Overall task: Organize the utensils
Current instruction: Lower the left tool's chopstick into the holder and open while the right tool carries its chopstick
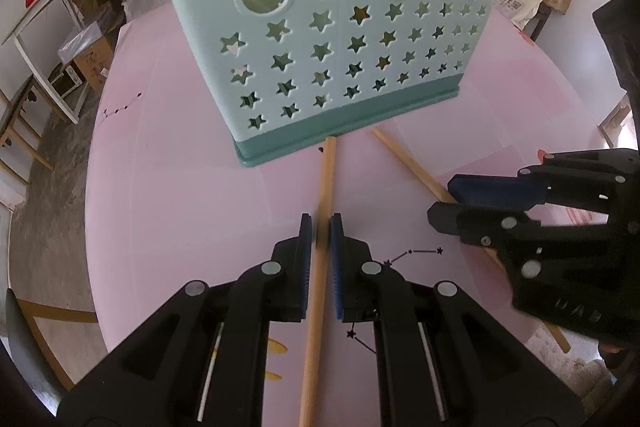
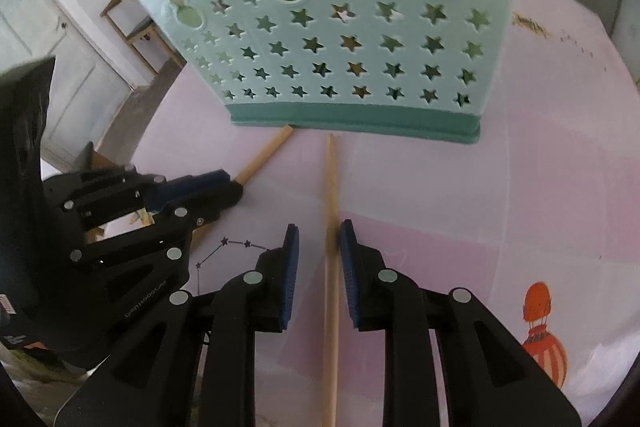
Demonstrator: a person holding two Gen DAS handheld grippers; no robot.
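On a pink table [image 1: 180,187], the left gripper [image 1: 320,239] is clamped on one wooden stick [image 1: 326,179], whose far tip touches the base of the mint star-cut utensil holder [image 1: 340,39]. To its right, the right gripper [image 2: 319,247] has its jaws apart, straddling a second wooden stick [image 2: 331,179] without the pads pressing it. Something wooden shows through the holder's cut-outs, so some sorting looks done; both sticks remain outside it.

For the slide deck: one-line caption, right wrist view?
Right gripper straddles a wooden chopstick before the star-cut basket.
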